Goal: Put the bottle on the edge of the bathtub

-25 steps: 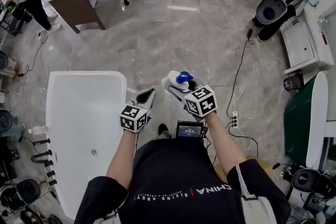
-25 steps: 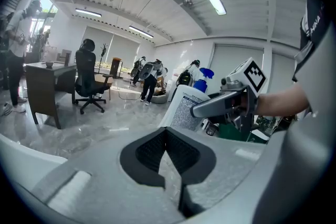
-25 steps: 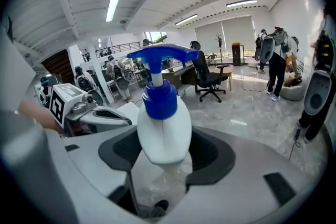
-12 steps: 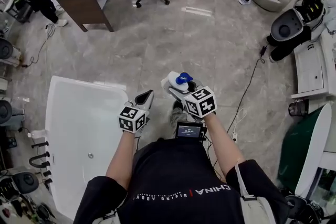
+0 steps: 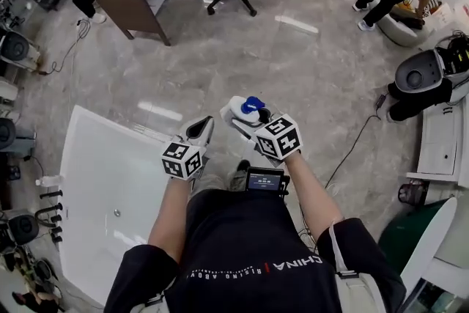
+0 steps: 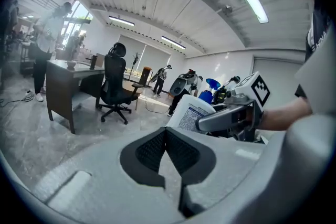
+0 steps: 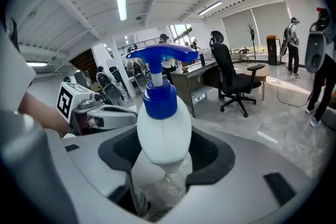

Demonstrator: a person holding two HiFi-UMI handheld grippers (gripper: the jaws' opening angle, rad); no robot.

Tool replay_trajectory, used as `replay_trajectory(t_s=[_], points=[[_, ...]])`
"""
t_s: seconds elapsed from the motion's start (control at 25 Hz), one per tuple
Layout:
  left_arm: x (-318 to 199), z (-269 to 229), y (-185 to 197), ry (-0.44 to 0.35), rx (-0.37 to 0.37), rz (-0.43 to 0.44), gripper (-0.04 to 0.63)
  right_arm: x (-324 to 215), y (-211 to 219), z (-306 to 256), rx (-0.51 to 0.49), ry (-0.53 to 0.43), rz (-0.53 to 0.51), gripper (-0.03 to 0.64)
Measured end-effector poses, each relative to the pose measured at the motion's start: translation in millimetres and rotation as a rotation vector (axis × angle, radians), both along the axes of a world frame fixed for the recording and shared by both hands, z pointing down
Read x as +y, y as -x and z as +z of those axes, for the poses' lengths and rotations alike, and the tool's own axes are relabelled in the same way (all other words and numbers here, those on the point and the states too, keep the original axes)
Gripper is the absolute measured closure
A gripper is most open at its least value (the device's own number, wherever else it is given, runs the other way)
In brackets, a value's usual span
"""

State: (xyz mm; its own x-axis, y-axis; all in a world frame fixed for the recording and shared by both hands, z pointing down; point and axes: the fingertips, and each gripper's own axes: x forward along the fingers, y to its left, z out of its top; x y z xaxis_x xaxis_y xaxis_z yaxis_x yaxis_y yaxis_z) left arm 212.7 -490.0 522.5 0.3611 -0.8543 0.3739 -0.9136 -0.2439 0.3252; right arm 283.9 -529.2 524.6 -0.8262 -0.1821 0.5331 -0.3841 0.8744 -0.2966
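bottle [image 7: 160,134]: white, blue top | bathtub [image 5: 73,157]: white | floor [image 5: 242,48]: grey marbled

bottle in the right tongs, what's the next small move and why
Probably swing the right tongs left toward the bathtub rim: they hold the pump bottle over bare floor, short of the tub, and the left tongs are shut and empty.

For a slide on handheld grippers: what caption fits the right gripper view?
Right gripper clamped on a white bottle with a blue pump, a desk and office chair behind.
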Motion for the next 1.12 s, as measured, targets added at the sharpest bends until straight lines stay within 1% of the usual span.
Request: replay_trajectory(t_s=[0.16, 0.4, 0.64, 0.8, 0.96, 1.12], points=[[-13.3, -0.2, 29.1, -0.001, -0.005, -0.086, 0.586, -21.9, 24.9, 0.8, 0.004, -0.001, -0.075, 0.348], [-28.5, 7.2, 99.6, -0.003, -0.010, -0.197, 0.586, -49.6, 103.1, 9.5, 0.014, 0.014, -0.208, 0.348], [-59.7, 15.5, 195.6, -0.015, 0.003, -0.350, 0.586, -85.7, 201.7, 12.1, 0.026, -0.009, -0.360, 0.348], [-78.3, 17.7, 269.0, -0.028, 0.010, -0.447, 0.586, -107.9, 284.4, 13.2, 0.026, -0.023, -0.473, 0.348], [-81.0, 13.5, 333.2, -0.025, -0.004, -0.510, 0.586, -109.8, 358.6, 7.6, 0.030, -0.035, -0.571, 0.348], [-74.8, 6.1, 391.7, -0.035, -0.007, -0.583, 0.586, -103.6, 419.4, 0.5, 0.029, -0.044, -0.645, 0.348]])
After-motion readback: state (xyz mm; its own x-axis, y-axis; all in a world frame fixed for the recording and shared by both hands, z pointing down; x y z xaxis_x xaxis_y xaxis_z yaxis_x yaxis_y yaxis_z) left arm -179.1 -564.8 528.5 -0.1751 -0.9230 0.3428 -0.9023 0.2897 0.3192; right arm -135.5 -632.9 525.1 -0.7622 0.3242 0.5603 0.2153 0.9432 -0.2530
